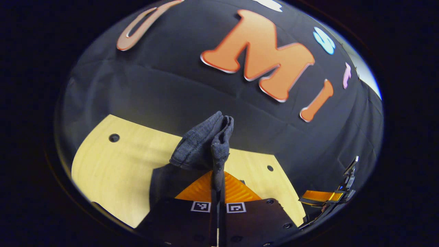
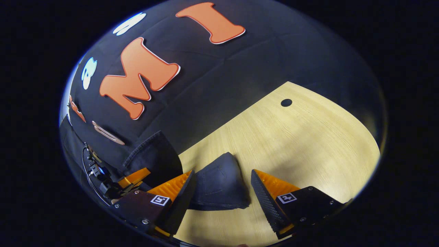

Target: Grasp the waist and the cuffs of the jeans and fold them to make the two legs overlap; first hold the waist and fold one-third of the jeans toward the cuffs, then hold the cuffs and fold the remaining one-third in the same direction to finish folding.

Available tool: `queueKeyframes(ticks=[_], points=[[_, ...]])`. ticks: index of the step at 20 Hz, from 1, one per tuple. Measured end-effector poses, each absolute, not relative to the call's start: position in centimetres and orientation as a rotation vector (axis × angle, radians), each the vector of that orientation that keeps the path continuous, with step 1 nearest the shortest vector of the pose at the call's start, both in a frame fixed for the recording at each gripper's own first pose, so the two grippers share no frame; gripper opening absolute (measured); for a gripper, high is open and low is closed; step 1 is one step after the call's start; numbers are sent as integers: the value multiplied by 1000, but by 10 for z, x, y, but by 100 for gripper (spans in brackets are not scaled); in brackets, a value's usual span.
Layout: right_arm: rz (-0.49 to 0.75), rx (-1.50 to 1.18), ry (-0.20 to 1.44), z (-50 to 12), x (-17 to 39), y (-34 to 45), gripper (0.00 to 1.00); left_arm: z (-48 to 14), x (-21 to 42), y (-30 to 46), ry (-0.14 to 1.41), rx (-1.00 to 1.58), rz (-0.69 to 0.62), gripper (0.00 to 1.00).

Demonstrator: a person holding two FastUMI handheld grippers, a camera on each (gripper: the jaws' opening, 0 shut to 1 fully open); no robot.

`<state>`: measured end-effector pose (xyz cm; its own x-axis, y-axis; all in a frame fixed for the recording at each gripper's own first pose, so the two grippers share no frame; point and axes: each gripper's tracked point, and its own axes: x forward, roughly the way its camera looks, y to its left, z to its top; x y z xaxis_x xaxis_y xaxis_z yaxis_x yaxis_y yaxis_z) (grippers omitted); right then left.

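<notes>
jeans: dark denim, partly lifted off the table, partly lying on it.

in the left gripper view a bunched fold of the jeans (image 1: 205, 144) stands upright above the table (image 1: 113, 171), near its far edge, layers pressed together, stitched hem visible. in the right gripper view a part with a back pocket (image 2: 219, 183) lies flat on the table near its far edge; another part with a stitched edge hangs raised beside it.
</notes>
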<state>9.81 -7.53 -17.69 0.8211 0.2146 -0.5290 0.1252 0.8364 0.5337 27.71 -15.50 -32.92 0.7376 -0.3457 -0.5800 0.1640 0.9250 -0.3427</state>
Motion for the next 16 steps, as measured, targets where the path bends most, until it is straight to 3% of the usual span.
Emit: queueKeyframes(ticks=[5, 8, 11, 13, 14, 16], points=[[29, 592, 614, -183, 93, -96, 98, -416, 249, -249, 808, -53, -373, 3], [18, 594, 607, -178, 94, -107, 98, -467, 227, -270, 857, 94, -354, 2], [-5, 585, 589, -174, 90, -122, 98, -489, 221, -275, 858, 220, -308, 0], [-24, 575, 587, -175, 87, -132, 98, -485, 208, -295, 887, 172, -369, 5], [-32, 571, 590, -176, 87, -136, 98, -492, 200, -311, 925, 122, -418, 12], [-42, 569, 592, -175, 83, -140, 98, -475, 181, -322, 941, 61, -479, 70]])
